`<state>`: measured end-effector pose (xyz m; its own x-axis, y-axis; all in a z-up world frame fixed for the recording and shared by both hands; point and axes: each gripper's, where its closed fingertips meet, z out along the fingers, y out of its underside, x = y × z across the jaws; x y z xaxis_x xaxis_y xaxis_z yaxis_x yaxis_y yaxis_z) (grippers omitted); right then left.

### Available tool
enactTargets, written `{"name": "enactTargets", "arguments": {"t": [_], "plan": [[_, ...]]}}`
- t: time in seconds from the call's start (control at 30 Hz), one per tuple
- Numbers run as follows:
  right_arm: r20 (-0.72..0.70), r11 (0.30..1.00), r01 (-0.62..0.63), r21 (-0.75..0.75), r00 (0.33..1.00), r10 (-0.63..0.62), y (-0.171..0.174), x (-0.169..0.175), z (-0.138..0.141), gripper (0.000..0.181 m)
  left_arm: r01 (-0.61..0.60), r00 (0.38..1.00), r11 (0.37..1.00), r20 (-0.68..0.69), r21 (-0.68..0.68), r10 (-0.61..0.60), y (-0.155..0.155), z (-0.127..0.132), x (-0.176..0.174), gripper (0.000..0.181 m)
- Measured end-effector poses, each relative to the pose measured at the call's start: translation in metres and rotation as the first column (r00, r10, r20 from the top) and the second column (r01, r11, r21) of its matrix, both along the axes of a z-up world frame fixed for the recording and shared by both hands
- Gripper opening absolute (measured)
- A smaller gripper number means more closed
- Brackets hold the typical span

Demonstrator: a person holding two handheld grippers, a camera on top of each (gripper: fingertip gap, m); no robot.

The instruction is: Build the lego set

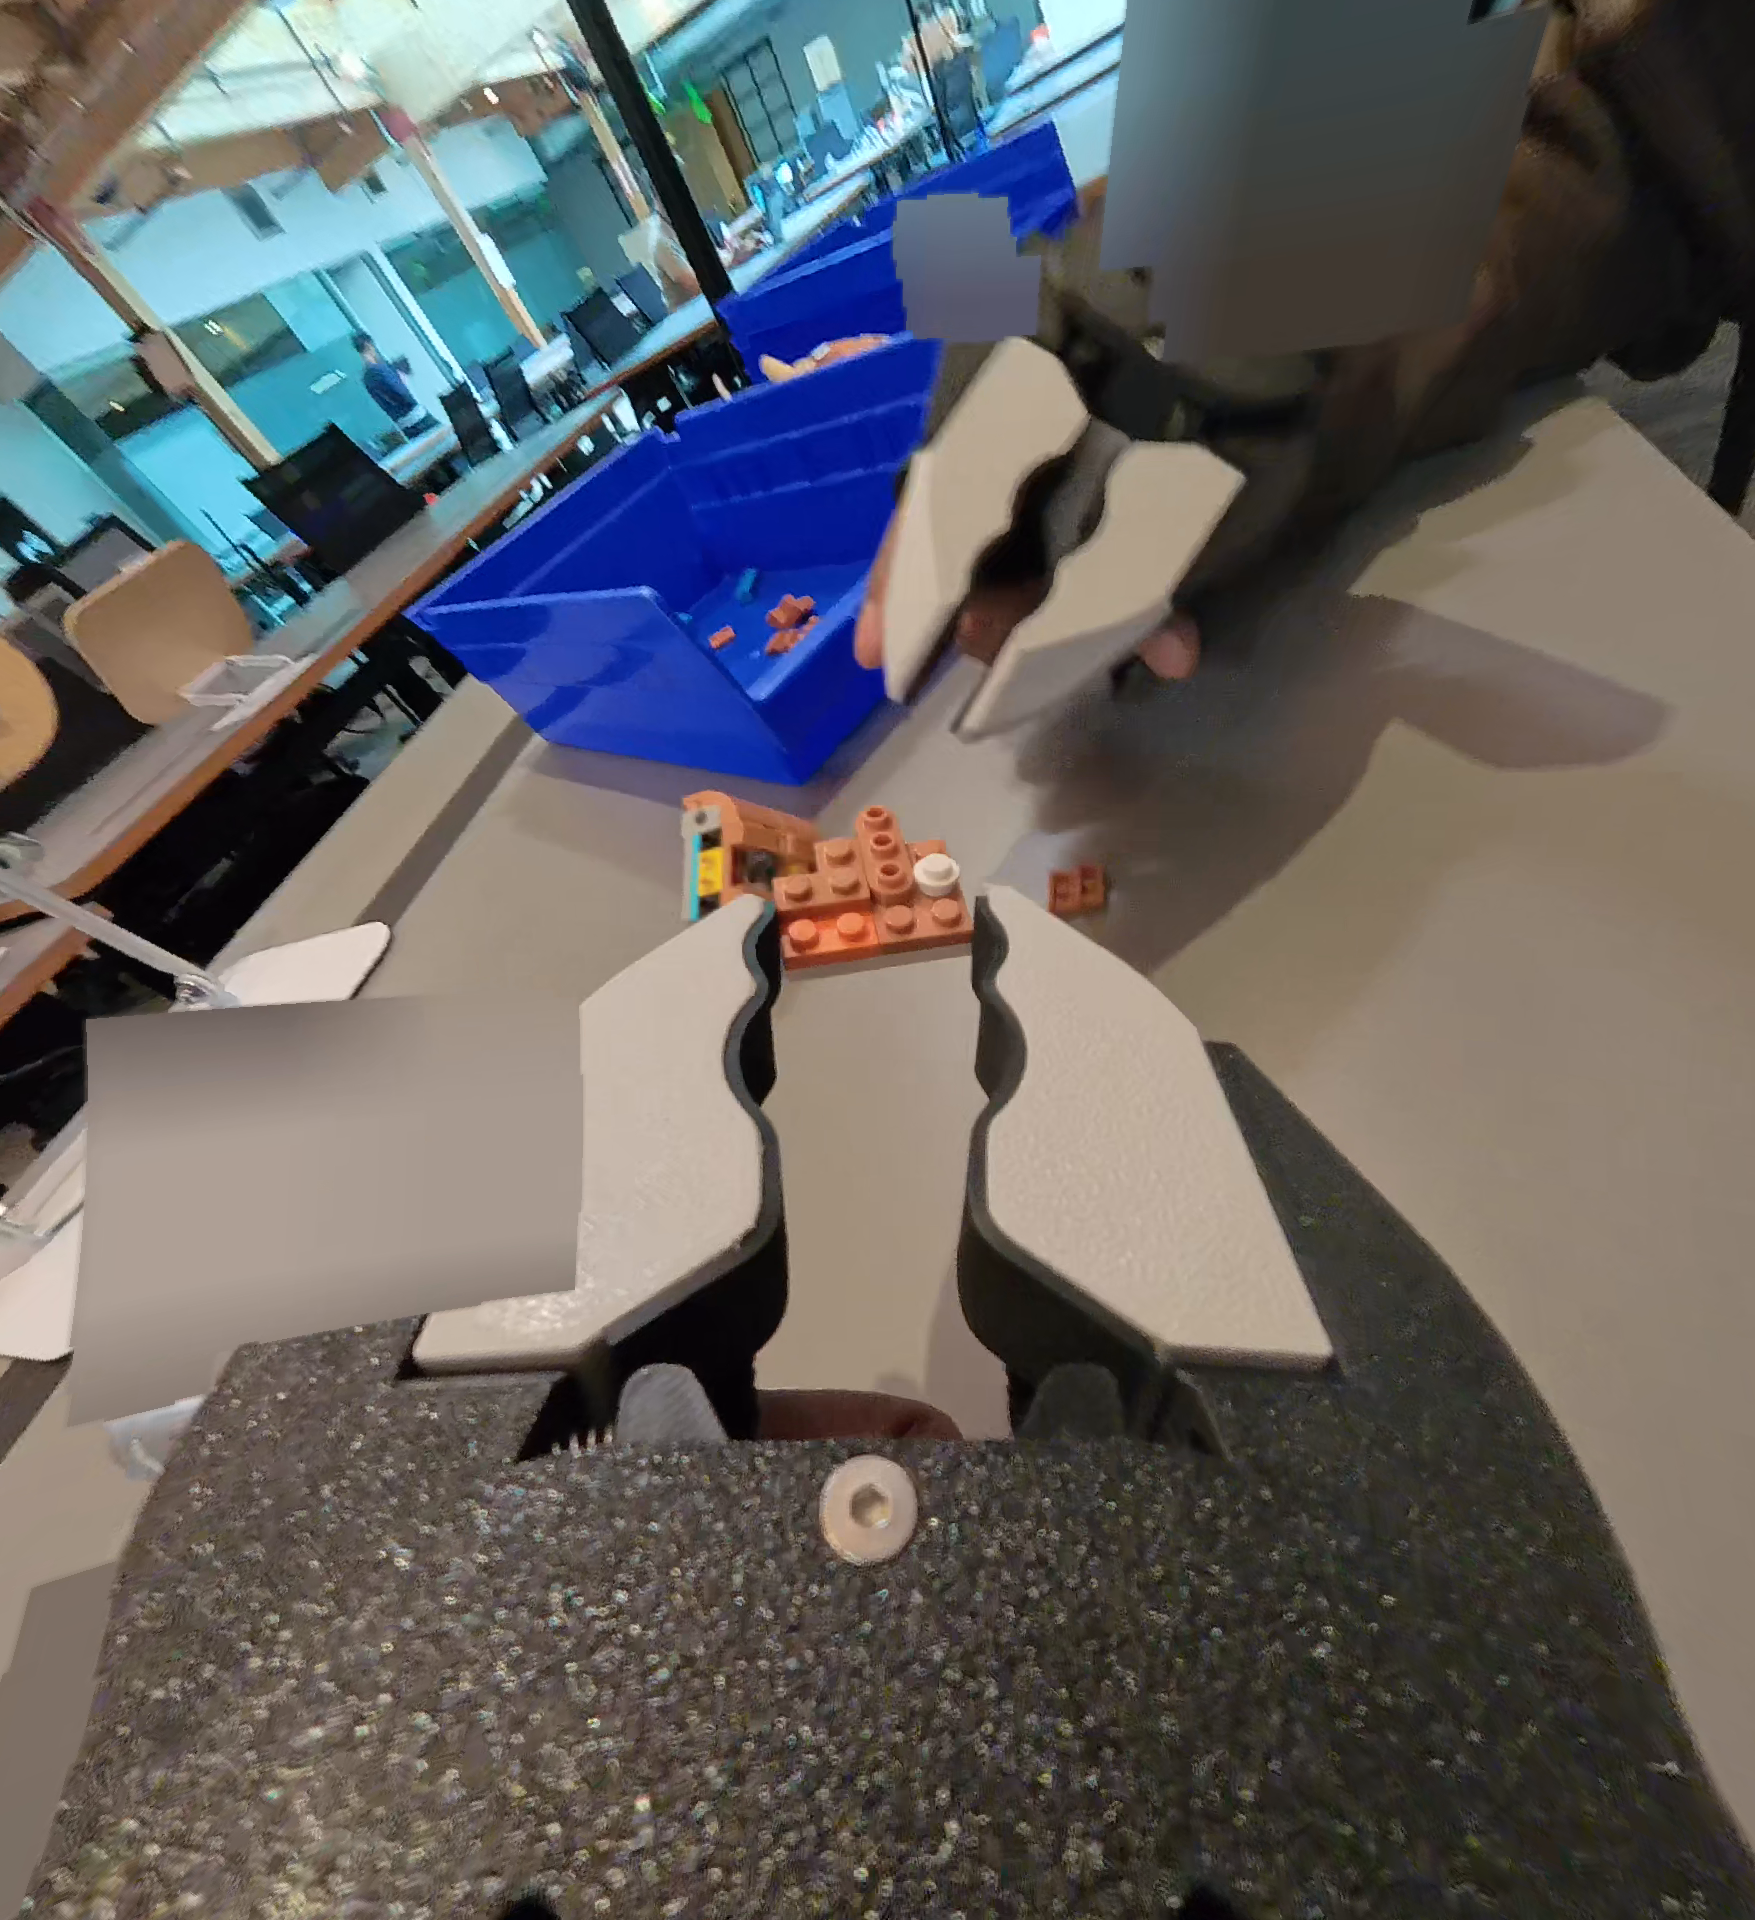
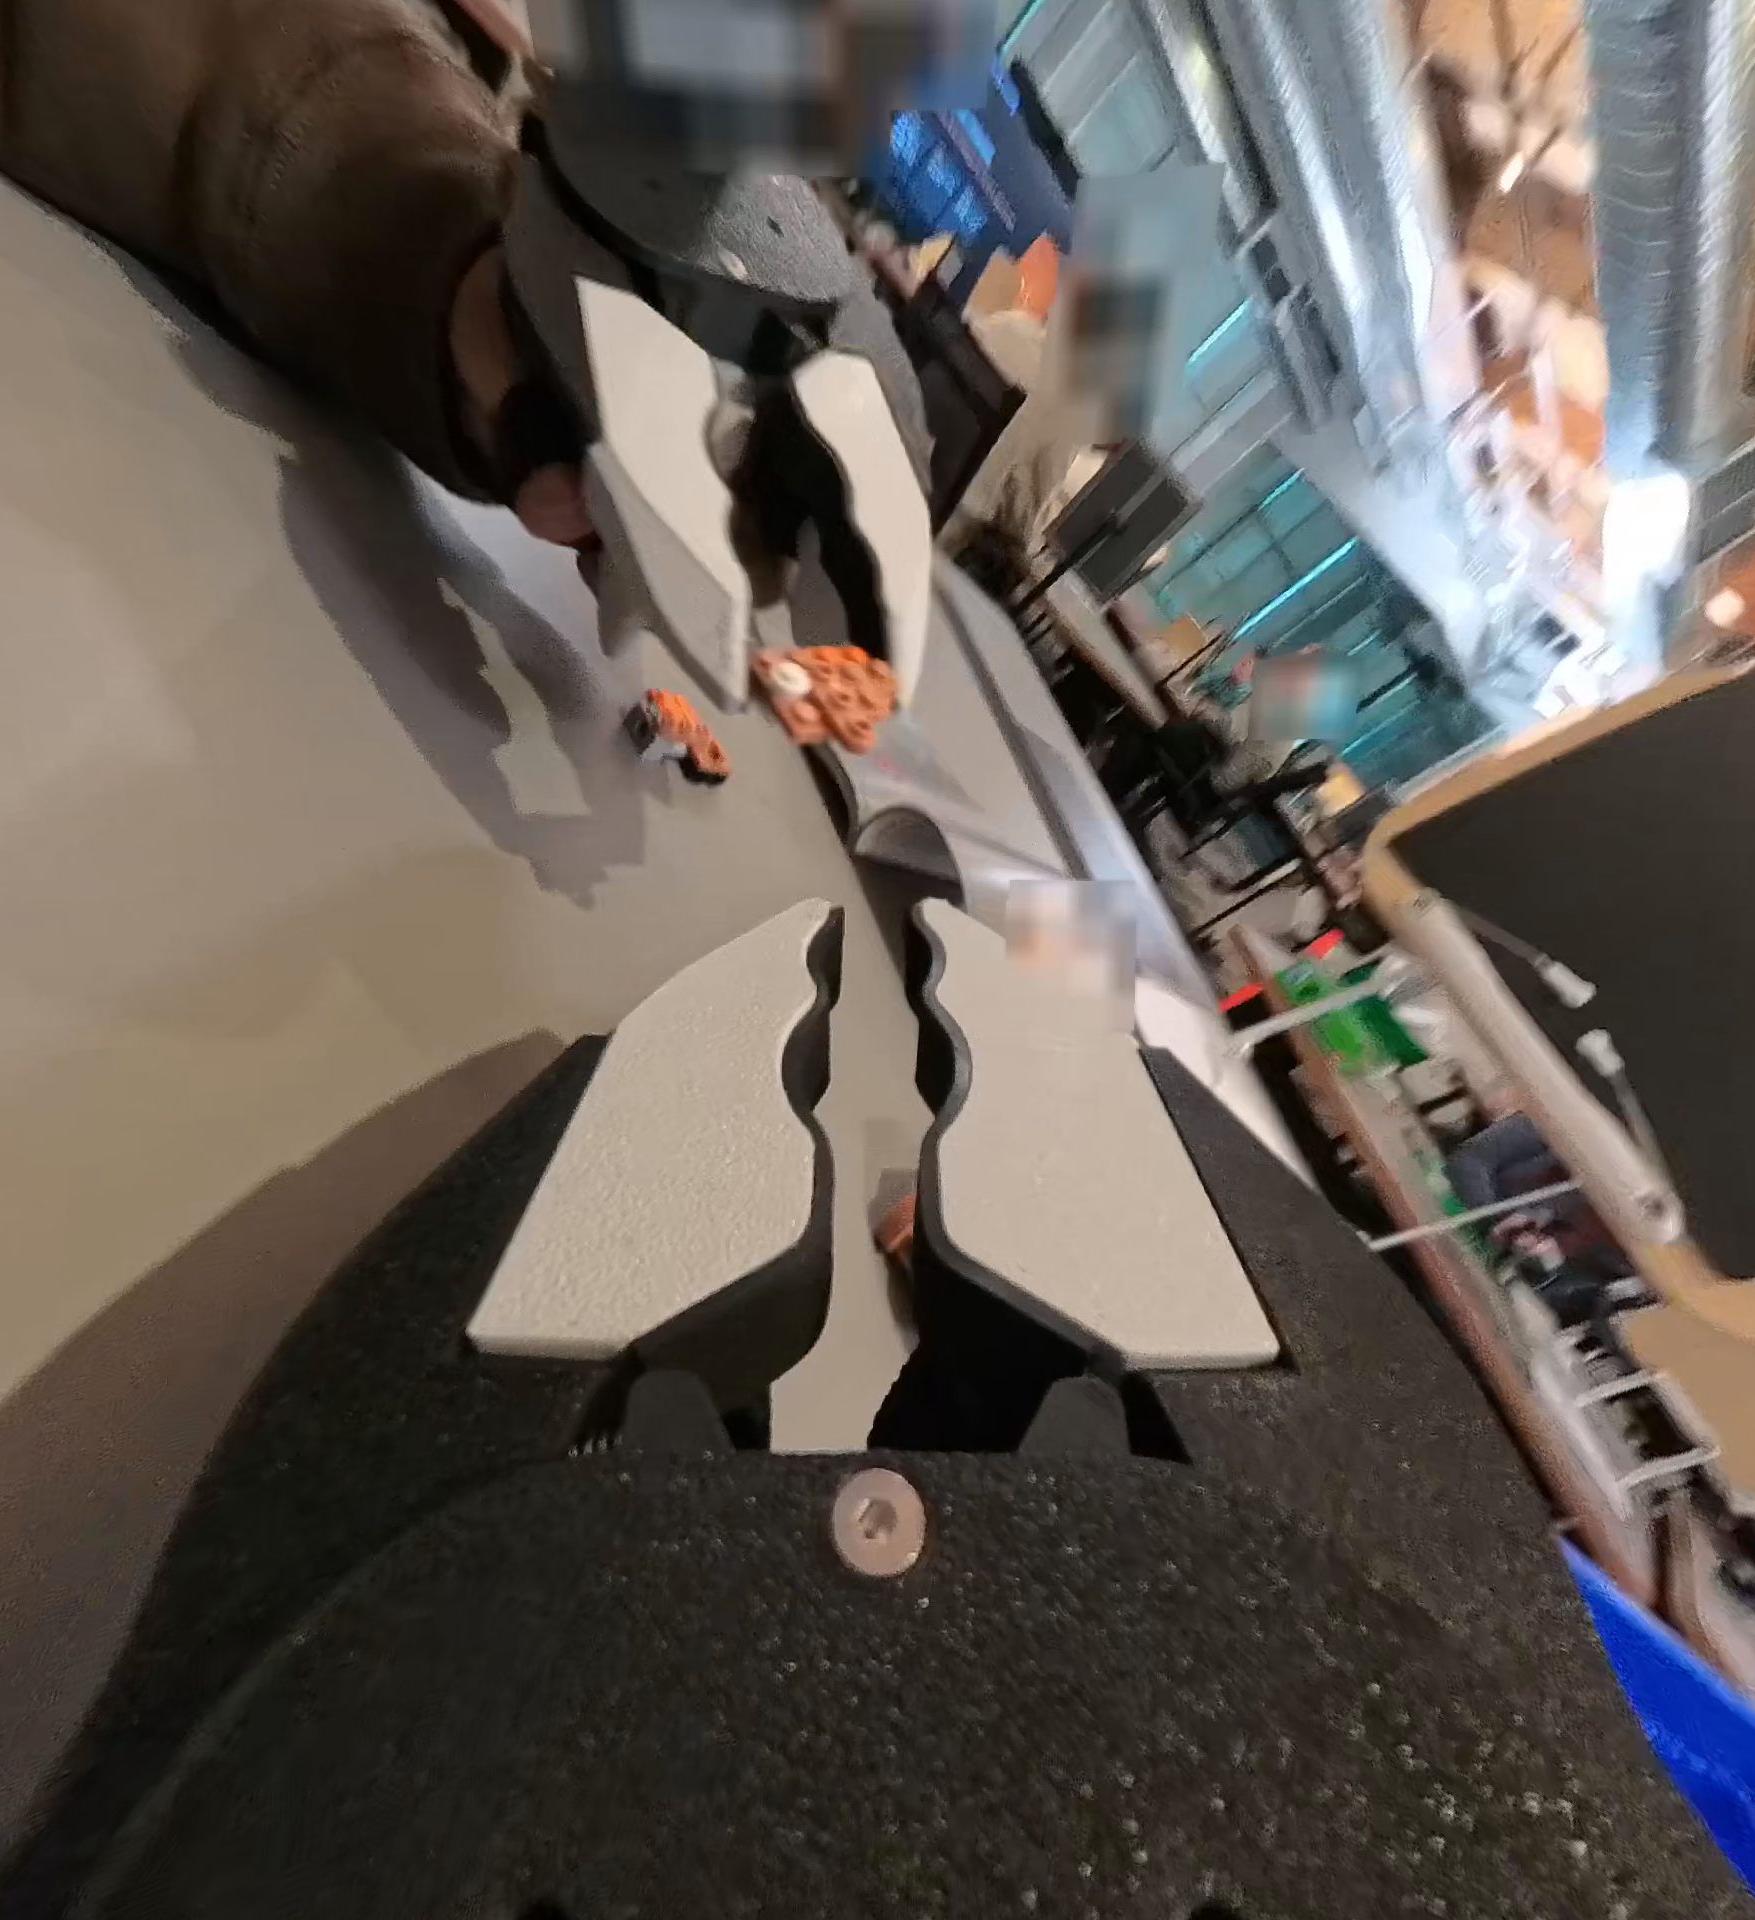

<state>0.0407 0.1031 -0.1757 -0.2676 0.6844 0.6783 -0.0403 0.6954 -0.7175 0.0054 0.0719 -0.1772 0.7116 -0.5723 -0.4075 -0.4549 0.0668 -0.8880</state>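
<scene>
A partly built brown lego model [image 1: 857,894] with a white round stud and a teal-and-yellow part lies on the grey table [image 1: 1475,935]. My left gripper [image 1: 878,912] is open, and its tips flank the model's near plate on both sides. This also shows in the right wrist view, at the model [image 2: 831,696]. A small loose brown piece [image 1: 1078,888] lies just right of the model. My right gripper [image 2: 881,912] hovers tilted above the table, its jaws a narrow gap apart. A small brown bit [image 2: 896,1221] shows deep in that gap; I cannot tell if it is gripped.
A blue bin [image 1: 644,707] with several loose brown bricks stands just behind the model, with more blue bins behind it. A white card [image 1: 317,961] lies near the table's left edge. A person's brown sleeve [image 1: 1631,208] is at the upper right. Desks and chairs stand beyond the table. Spacing between my two grippers at the tips: around 6 centimetres. The small brown bit [image 2: 896,1221] lies around 11 centimetres away from my right fingertips.
</scene>
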Motion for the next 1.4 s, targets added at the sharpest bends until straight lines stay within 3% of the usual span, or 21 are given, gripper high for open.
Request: {"name": "enactTargets", "arguments": {"t": [0.13,0.23,0.37,0.7,1.4], "plan": [[0.217,0.989,0.042,-0.143,0.976,-0.01,0.021,0.004,-0.018,0.011,-0.011,0.998,0.991,-0.068,-0.136,0.002,0.0,-0.023,0.006,0.035],[0.396,0.976,0.042,-0.214,0.917,0.047,0.024,0.012,-0.041,0.012,-0.053,0.993,0.968,-0.119,-0.247,0.024,0.0,-0.041,0.009,0.035],[0.539,0.978,0.047,-0.202,0.839,0.072,0.021,0.02,-0.068,0.013,-0.075,0.991,0.935,-0.131,-0.345,0.03,-0.003,-0.055,0.016,0.035],[0.563,0.98,0.029,-0.198,0.822,0.089,0.015,0.022,-0.073,0.014,-0.072,0.989,0.894,-0.15,-0.442,0.006,-0.009,-0.073,0.019,0.035],[0.565,0.983,0.026,-0.183,0.821,0.084,0.014,0.023,-0.074,0.014,-0.071,0.989,0.889,-0.145,-0.452,0.006,-0.009,-0.075,0.018,0.035]]}}
